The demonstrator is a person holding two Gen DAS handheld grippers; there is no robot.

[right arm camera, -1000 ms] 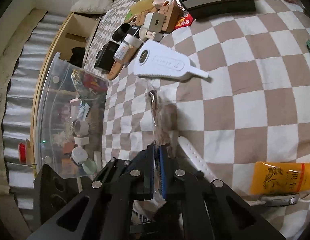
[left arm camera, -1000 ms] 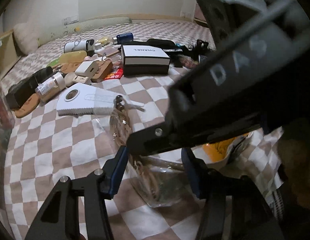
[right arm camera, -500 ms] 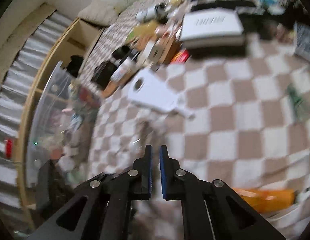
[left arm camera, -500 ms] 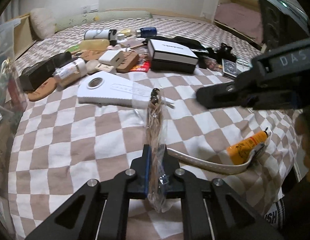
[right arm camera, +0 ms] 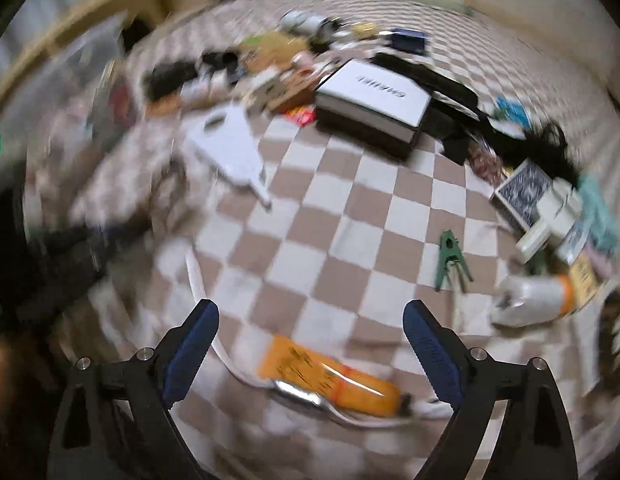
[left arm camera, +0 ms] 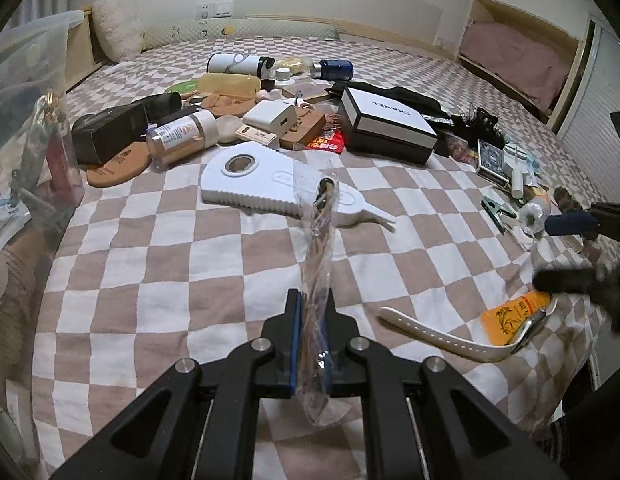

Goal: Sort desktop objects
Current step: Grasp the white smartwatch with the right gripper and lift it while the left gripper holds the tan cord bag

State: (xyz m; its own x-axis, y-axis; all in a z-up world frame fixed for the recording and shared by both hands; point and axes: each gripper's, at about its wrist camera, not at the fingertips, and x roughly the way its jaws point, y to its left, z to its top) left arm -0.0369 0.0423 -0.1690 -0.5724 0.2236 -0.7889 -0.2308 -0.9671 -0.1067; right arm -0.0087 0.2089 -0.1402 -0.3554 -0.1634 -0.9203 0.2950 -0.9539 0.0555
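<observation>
My left gripper is shut on a clear plastic bag with a chain and keys inside; the bag sticks up and forward from the pads above the checkered bed cover. My right gripper is opening, its jaws wide apart with nothing between them, above an orange tube and a white watch strap. That view is blurred. The same orange tube and white watch lie at the lower right of the left wrist view, where the right gripper's blue pads show at the edge.
A white fan-shaped tool, a black-and-white box, bottles, cork soles and small boxes crowd the far half of the bed. A green clip and a card deck lie to the right. A clear storage bin stands left.
The left gripper closed on the bag and carried it left. The right gripper let go of the bag, pulled away to the right, turned and opened wide.
</observation>
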